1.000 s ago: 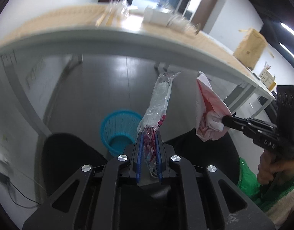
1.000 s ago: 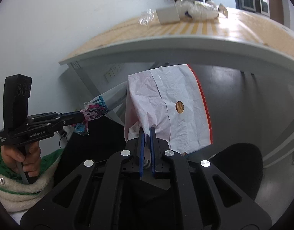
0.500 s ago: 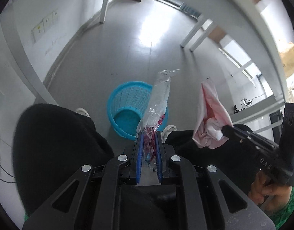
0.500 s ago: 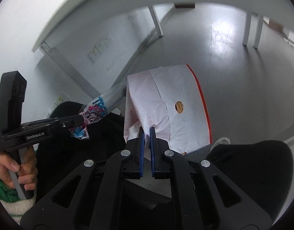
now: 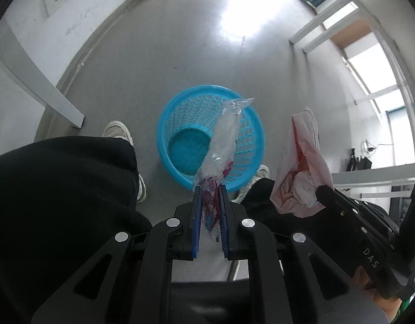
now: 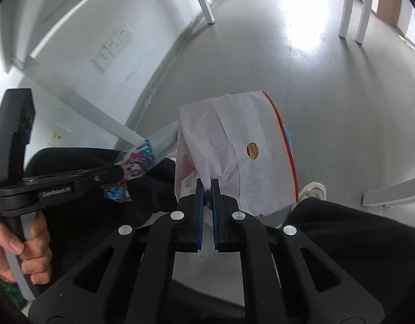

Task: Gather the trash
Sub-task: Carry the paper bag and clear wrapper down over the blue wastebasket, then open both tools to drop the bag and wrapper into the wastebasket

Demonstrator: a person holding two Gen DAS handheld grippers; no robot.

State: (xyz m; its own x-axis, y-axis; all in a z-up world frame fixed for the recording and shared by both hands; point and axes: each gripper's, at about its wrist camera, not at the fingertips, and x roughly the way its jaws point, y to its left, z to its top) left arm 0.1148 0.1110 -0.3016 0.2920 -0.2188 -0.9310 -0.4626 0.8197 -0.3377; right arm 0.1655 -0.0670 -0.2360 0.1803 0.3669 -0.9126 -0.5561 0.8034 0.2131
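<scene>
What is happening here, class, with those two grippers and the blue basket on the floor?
A seated person is collecting trash with a handheld gripper in each hand. The left gripper is shut on a clear plastic wrapper with pink print, held over the blue basket. The right gripper is shut on a crumpled white bag with a red edge. Nothing has been dropped yet, and the basket's visible bottom looks empty.

Both wrist cameras look steeply down along their tools at the grey floor (image 5: 180, 62); each catches the other tool (edge-warped, perhaps closer), sharing the blue basket (image 5: 180, 124).
</scene>
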